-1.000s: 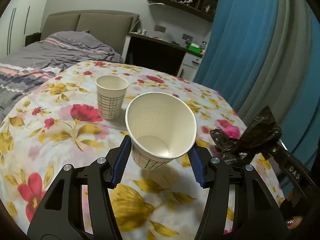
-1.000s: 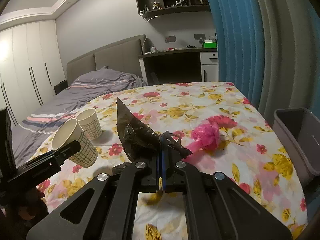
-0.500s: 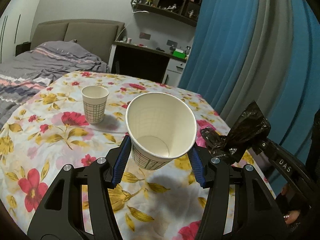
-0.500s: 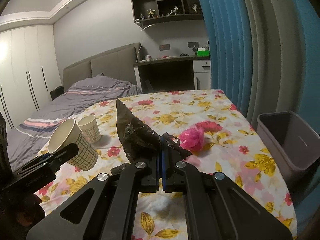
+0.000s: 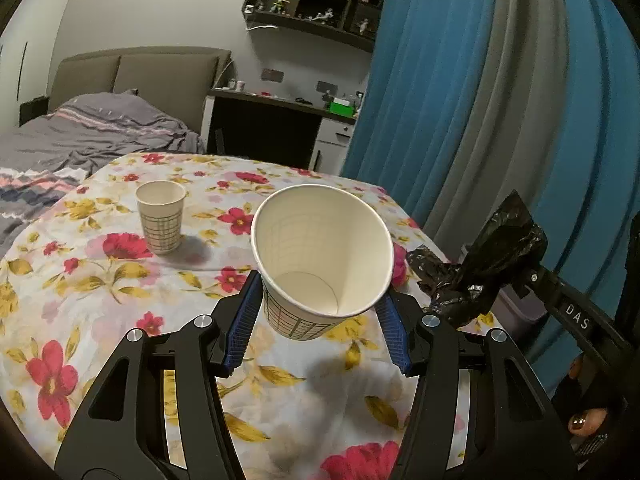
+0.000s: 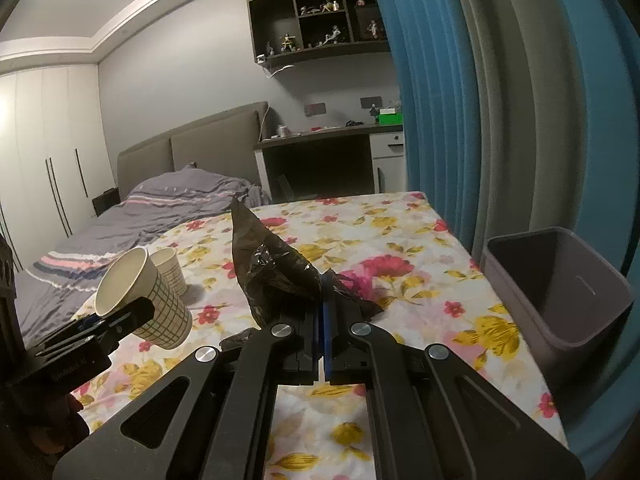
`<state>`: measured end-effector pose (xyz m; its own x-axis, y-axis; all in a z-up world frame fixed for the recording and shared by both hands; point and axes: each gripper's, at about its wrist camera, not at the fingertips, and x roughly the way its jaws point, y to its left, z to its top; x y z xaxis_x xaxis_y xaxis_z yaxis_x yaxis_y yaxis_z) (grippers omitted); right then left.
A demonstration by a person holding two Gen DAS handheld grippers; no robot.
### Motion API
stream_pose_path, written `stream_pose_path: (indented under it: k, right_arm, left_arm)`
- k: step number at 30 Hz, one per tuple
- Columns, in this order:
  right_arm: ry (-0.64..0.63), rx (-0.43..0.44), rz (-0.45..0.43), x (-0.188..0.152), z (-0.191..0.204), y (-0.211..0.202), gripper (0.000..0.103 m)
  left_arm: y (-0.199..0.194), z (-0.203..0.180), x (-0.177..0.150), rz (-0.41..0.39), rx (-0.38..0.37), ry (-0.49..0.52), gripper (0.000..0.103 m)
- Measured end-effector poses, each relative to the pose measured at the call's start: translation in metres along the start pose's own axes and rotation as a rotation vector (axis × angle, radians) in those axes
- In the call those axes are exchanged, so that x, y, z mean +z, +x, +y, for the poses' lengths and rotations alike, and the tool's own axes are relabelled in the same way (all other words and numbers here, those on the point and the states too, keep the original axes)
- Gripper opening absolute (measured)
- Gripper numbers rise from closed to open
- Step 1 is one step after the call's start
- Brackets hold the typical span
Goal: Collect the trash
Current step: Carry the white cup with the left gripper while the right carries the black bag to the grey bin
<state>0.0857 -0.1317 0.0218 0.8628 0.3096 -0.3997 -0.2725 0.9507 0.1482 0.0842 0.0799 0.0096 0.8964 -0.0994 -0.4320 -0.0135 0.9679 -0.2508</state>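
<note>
Left tongs (image 5: 320, 312) holding a paper cup (image 5: 322, 256) above the tabletop (image 5: 100, 300), right tongs (image 6: 323, 308) pinching a black bag (image 6: 276, 272), second cup (image 5: 161, 216) standing upright, gray bin (image 6: 560, 296) beside the tabletop's right edge.

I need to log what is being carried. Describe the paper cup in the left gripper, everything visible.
The paper cup is white with a green grid print on its lower outside wall, and it looks empty and undented. The left gripper clamps it near the base between blue-padded fingers. It is held above the floral tablecloth, tilted, its mouth toward the left wrist camera.
</note>
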Motion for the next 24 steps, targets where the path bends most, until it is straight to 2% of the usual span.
stream_pose_path:
  k: [13,24]
  right_arm:
    - [0.030,-0.061,-0.021,0.005,-0.041,-0.010,0.003]
    - [0.047,-0.154,-0.037,0.010,-0.087,-0.016,0.003]
  left_arm:
    - [0.024,-0.036,0.002,0.027,-0.068,0.051,0.055]
    - [0.062,-0.095,0.008,0.054,-0.168,0.124,0.055]
